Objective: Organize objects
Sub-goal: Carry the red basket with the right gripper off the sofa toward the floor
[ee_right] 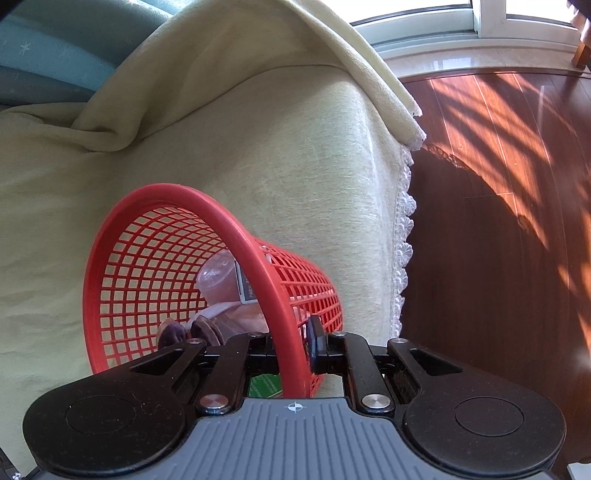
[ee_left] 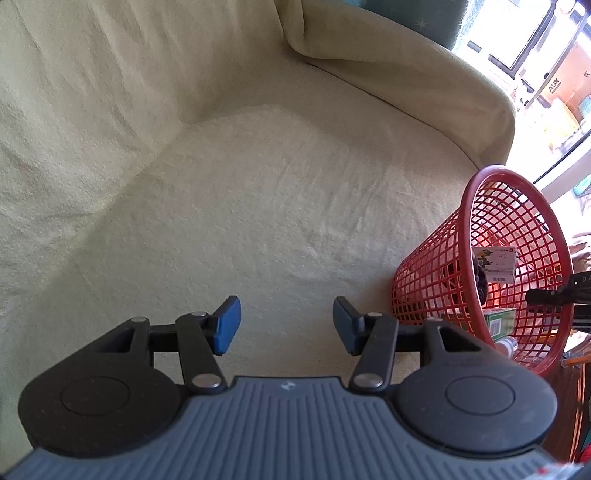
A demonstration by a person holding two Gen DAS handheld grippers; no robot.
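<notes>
Basket (ee_right: 207, 280) lies tilted on the sofa (ee_left: 258, 184), its mouth toward the right gripper (ee_right: 291, 350), which is clamped on the rim, one finger inside and one outside; left gripper (ee_left: 286, 325) hangs wide apart, empty, with the basket to its right

A home living room: cream-covered sofa (ee_left: 258, 166), wooden floor (ee_right: 498, 221) at right, sunlit window (ee_right: 480, 22) far right.

Red plastic mesh basket (ee_right: 155, 258), nubby matt cloth sofa cover (ee_left: 258, 184), glossy wooden floor (ee_right: 498, 184).
</notes>
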